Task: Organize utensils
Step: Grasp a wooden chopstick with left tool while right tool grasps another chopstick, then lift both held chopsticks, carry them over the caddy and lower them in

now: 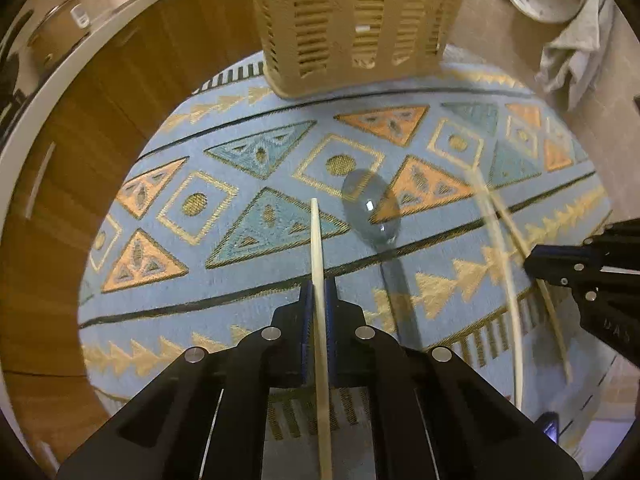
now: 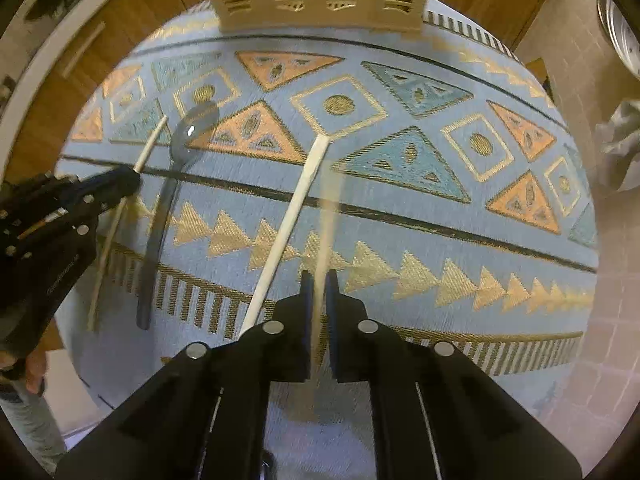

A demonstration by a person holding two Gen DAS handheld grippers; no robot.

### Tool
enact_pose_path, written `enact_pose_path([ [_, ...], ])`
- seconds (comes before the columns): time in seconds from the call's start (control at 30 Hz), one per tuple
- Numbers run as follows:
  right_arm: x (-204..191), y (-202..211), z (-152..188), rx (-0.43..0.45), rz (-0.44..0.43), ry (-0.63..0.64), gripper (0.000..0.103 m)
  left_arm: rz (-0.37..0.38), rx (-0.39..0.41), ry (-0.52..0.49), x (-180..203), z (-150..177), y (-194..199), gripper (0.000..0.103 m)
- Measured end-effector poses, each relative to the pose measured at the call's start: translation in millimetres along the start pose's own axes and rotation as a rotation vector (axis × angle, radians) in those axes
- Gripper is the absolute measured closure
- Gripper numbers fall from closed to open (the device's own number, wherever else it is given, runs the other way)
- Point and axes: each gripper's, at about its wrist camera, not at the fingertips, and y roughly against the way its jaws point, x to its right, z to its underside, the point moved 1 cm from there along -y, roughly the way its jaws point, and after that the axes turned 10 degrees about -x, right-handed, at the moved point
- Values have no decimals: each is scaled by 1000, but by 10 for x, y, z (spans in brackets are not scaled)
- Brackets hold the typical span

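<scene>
Grippers, left (image 1: 319, 300) and right (image 2: 319, 284), each pinched one chopstick (image 1: 318, 248) for lifting toward the basket (image 1: 352, 20).

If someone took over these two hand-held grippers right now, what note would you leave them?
Left hand-held gripper: shut on one pale chopstick.
Right hand-held gripper: shut on a second chopstick, which is blurred in its own view.
On the blue patterned mat: a third chopstick lies loose just left of the right gripper; a grey spoon lies between the two grippers.
The beige slotted basket stands at the mat's far edge.
Done: both chopsticks gripped.
Left: carry them to the basket, probably, then fetch the loose chopstick and the spoon.
</scene>
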Motion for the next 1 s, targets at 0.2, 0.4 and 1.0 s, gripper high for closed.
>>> enact_pose_path([
  [0.2, 272, 245, 79, 110, -79, -18, 98, 98, 151, 70, -67, 144, 272, 100],
  [0.4, 434, 720, 136, 259, -171, 6, 98, 183, 377, 107, -52, 193, 909, 100],
  [1.0, 495, 2266, -466, 807, -385, 69, 98, 375, 1015, 250, -183, -507, 2335, 99],
])
